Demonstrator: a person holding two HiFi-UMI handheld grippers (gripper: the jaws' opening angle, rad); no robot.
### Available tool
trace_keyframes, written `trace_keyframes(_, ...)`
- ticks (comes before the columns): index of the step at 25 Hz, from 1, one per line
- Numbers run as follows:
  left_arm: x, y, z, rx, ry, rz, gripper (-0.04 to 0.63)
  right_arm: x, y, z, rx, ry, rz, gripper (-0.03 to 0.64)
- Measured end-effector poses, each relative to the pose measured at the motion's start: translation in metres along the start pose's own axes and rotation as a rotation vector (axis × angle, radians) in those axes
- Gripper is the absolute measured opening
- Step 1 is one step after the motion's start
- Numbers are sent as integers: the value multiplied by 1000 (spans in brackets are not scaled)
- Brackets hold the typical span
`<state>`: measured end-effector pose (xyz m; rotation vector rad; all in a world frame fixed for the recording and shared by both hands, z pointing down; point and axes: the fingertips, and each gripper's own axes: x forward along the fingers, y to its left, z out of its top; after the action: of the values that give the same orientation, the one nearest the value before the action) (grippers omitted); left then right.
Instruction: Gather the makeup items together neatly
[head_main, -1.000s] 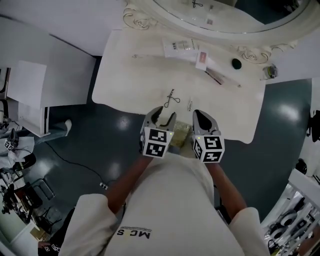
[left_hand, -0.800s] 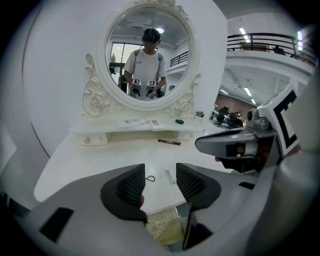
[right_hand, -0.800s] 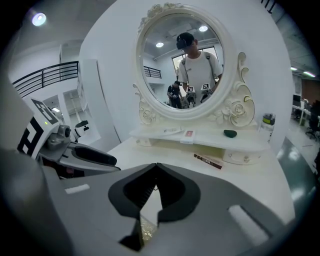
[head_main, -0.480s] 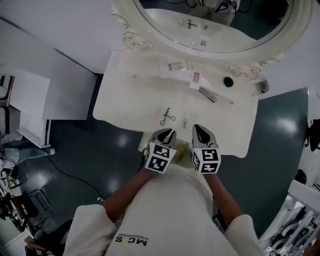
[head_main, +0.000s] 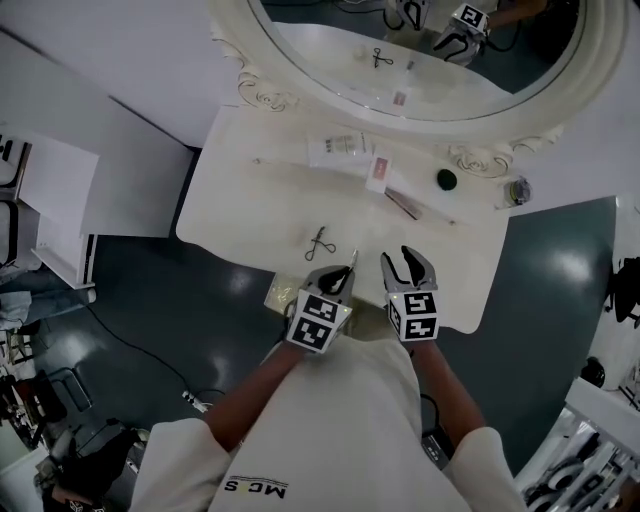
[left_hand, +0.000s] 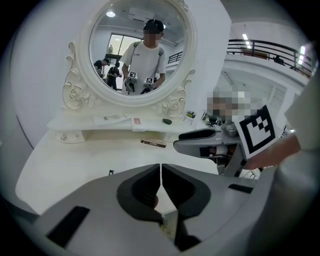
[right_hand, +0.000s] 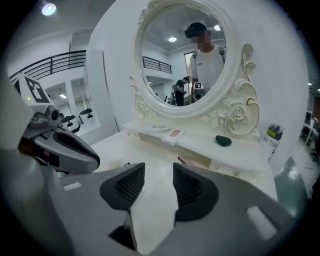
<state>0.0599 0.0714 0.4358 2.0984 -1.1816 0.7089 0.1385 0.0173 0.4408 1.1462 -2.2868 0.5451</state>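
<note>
On the white dressing table (head_main: 250, 215) lie an eyelash curler (head_main: 320, 243), a white box (head_main: 337, 150), a red packet (head_main: 378, 170), a brown pencil (head_main: 403, 205) and a dark green round item (head_main: 446, 179). My left gripper (head_main: 345, 272) (left_hand: 160, 167) hangs over the table's front edge, just right of the curler. Its jaws have just been closing and are shut with nothing seen between them. My right gripper (head_main: 404, 260) (right_hand: 158, 172) is beside it. Its jaws have just been opening and are open and empty. The packet (right_hand: 174, 133) and green item (right_hand: 223, 141) lie ahead on a raised shelf.
A large oval mirror (head_main: 420, 40) in an ornate white frame stands at the table's back. A small jar (head_main: 517, 190) sits at the back right corner. A long thin stick (head_main: 300, 165) lies at the back left. Something yellowish (head_main: 278, 293) shows below the front edge. Dark floor surrounds the table.
The left jaws have gone from open to shut and the right jaws from shut to open. Both grippers have shifted a little to the right of the curler. More of the mirror shows.
</note>
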Motion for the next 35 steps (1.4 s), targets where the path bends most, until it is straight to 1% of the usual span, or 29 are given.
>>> trace_keyframes(2,6,-3,3,-9,0,4,20,6,-13,0,-20,9,-1,155)
trace_keyframes(9,27,-5,10,-59,10,47,20,29,-50,0,-68,29,23,155)
trace_keyframes(16,48,-11,9,-104,27,82,20,53,-73,-15,-139,62,45,155)
trace_keyframes(20,60,-11,6,-122,18,117,20,68,-86,-20,-138,68,53,155)
trace_keyframes(28,84,-19,-2,-168,58,109,20,88,-104,-30,-175,117,71,164)
trace_keyframes(35,92,-20,-4,-174,76,121,20,107,-116,-48,-202,172,73,175)
